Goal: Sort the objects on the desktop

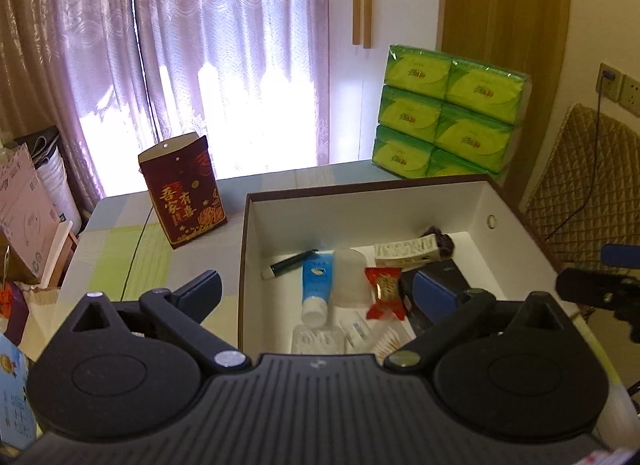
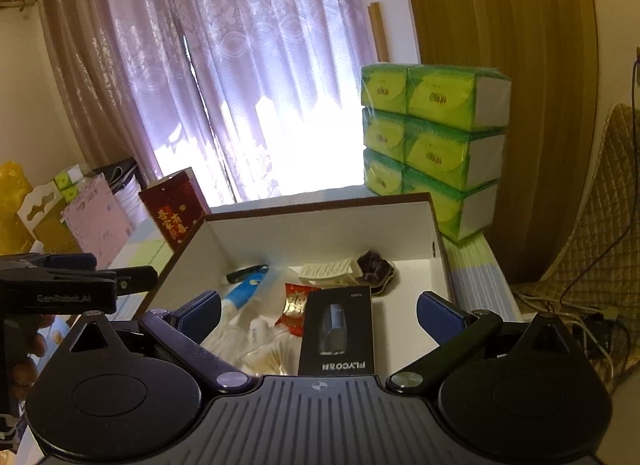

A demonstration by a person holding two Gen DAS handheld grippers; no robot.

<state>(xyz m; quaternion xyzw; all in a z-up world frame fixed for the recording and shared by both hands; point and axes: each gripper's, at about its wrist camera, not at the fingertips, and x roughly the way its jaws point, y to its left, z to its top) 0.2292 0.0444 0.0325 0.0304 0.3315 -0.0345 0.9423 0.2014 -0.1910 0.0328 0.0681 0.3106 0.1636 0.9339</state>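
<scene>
Both grippers are hovering over the near end of an open white box (image 1: 400, 201) that is sitting on the bench (image 1: 120, 249). The left gripper (image 1: 324, 289) is standing with its jaws spread wide and nothing between them, and the right gripper (image 2: 318, 311) is likewise spread wide and pinching nothing.

The sorted things are lying inside the box. A blue and white tube (image 1: 316, 285) is pointing its white cap toward the near wall, with a dark pen (image 1: 294, 261) lying aslant just beside its far end. A red snack packet (image 1: 385, 293) is lying near the middle, touching a black FLYCO box (image 2: 338, 335) on its right. Farther back a white hair clip (image 2: 330, 270) is resting beside a dark scrunchie (image 2: 374, 265). A translucent cup (image 1: 350, 277) is lying between the tube and the red packet. At the near wall small clear packets and a bundle of cotton swabs (image 2: 268, 359) are lying in a heap.

On the bench outside the box, a dark red gift bag (image 1: 186, 195) is standing upright to the left, and a stacked pack of green tissue packets (image 1: 448, 113) is standing behind the far right corner
</scene>
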